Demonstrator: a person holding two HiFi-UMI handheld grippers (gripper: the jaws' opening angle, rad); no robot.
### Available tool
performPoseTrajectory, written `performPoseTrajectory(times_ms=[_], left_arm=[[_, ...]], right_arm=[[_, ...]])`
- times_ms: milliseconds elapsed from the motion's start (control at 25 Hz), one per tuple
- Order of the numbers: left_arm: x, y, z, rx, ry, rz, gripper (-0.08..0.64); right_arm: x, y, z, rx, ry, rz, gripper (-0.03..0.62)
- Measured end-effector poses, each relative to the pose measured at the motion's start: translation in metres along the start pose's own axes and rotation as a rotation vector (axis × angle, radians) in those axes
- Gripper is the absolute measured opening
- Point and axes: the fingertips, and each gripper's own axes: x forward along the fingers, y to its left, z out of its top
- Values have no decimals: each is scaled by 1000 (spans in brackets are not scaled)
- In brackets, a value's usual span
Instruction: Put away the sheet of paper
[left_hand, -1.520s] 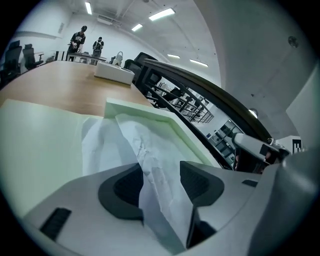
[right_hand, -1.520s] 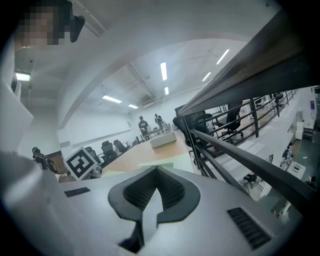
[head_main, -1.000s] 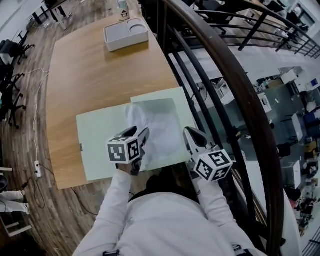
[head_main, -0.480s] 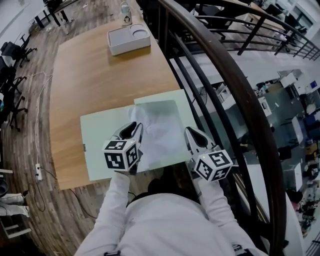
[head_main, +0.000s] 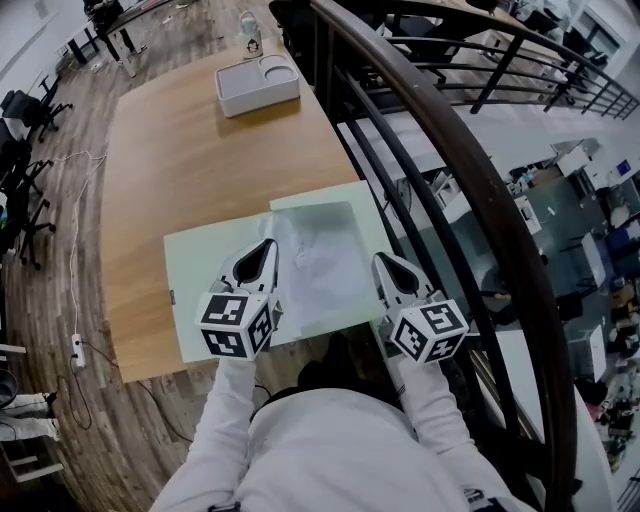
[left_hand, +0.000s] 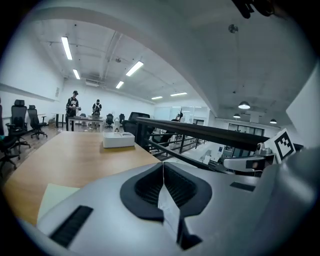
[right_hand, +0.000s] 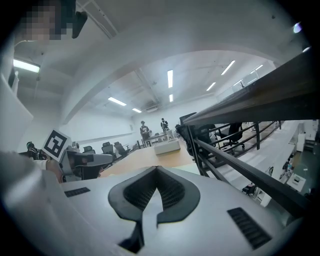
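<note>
A white sheet of paper (head_main: 322, 268) lies crumpled on a pale green folder (head_main: 205, 290) spread open at the near edge of the wooden table (head_main: 190, 150). My left gripper (head_main: 262, 248) sits at the sheet's left edge. In the left gripper view the left gripper (left_hand: 162, 166) is shut, with the thin white paper (left_hand: 168, 210) pinched between the pads. My right gripper (head_main: 385, 263) rests at the folder's right edge. In the right gripper view the right gripper (right_hand: 157, 172) is shut, and a thin pale edge shows between its pads.
A white tray (head_main: 258, 82) stands at the table's far end beside a small bottle (head_main: 249, 30). A dark curved railing (head_main: 450, 150) runs close along the table's right side, with a drop beyond it. Office chairs (head_main: 25, 100) and a floor cable (head_main: 70, 260) lie to the left.
The left gripper has slid a little toward me along the sheet's left edge, and its jaws have closed on the paper. The right gripper has stayed put.
</note>
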Motion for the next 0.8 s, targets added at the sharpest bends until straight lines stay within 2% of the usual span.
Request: performPoseTrajectory(times_ms=[120,240,640,800], left_arm=[[-9,-1,10,56,-52,-1,18],[-17,0,15,80,-81,-5,18],[-37,5,12,48,-113,-23,17],[-41,4,11,58,-117,-26,17]], right_arm=[[-1,2,3,-11,-7,-8,26],[-1,4,9,-24,-19,-14,26],[-5,17,20,-100,-56,-40,26],[-6,22,21,-141,-59,-39,26]])
